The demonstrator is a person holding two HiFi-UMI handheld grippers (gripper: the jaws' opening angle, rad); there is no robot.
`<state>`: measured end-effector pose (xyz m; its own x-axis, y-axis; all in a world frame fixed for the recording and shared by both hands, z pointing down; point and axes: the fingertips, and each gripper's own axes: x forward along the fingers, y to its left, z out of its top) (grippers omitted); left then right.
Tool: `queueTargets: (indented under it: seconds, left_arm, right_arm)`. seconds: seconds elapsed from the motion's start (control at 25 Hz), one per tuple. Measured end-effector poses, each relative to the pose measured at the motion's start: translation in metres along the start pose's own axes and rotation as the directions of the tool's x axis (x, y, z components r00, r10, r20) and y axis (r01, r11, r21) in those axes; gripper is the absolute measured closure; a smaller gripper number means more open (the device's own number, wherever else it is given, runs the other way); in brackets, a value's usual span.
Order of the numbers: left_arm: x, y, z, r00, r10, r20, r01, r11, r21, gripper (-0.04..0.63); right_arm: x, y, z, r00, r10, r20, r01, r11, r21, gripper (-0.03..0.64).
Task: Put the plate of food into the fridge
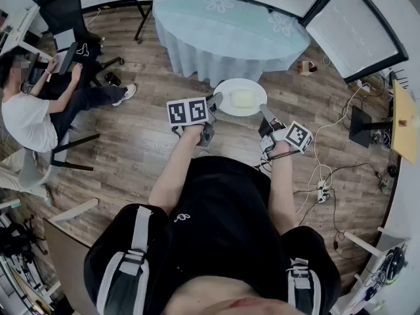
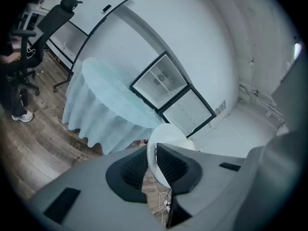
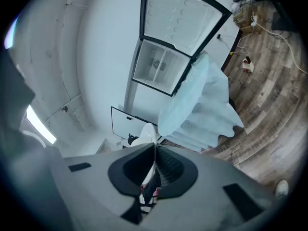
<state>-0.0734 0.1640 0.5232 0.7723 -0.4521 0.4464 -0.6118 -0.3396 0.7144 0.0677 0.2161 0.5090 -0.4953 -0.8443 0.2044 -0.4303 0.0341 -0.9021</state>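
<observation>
1. The plate (image 1: 241, 97) is white, with a pale block of food (image 1: 242, 99) at its middle. It hangs in the air above the wooden floor (image 1: 164, 143), resting on nothing but our two grips.
2. The left tongs (image 1: 215, 102) pinch the rim at the plate's 9 o'clock, and the right tongs (image 1: 265, 113) pinch it at about 4 o'clock. In each gripper view the thin white edge sits clamped between the dark pads.
3. Both grips are on a thin edge only, so we judge that our hands must travel as one. We match pace and height so the rim does not twist out of a pad.
4. We hold the plate level, because the food looks loose and could slide towards a low side.
5. The round cloth-draped counter (image 1: 223, 28) lies near the plate at its 12 o'clock. The black-framed fridge (image 1: 357, 31) stands beyond at 2 o'clock, so we would skirt the counter on its right.
6. A power strip (image 1: 321, 190) with cables lies on the floor at 5 o'clock, so we step carefully.
7. We cannot tell whether a fridge door stands open, and with both tongs busy that matters.
</observation>
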Motion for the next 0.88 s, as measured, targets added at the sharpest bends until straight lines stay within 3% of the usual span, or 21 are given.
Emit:
queueTargets:
  seconds: [0.28, 0.52, 0.88]
  left_arm:
    - [0.005, -0.002, 0.008, 1.0, -0.001, -0.005, 0.001, 1.0, 0.002, 0.538]
    - [0.012, 0.001, 0.01, 1.0, -0.01, -0.02, 0.01, 1.0, -0.001, 0.538]
    - [0.015, 0.013, 0.01, 0.999, -0.032, -0.035, 0.031, 0.998, -0.05, 0.538]
  right_arm:
    - [0.003, 0.003, 0.005, 1.0, 0.007, -0.004, -0.007, 1.0, 0.002, 0.603]
    - [0.006, -0.002, 0.01, 0.999, -0.035, 0.016, 0.035, 0.999, 0.008, 0.601]
    - [0.018, 0.005, 0.005, 1.0, -0.029, 0.007, 0.028, 0.999, 0.024, 0.601]
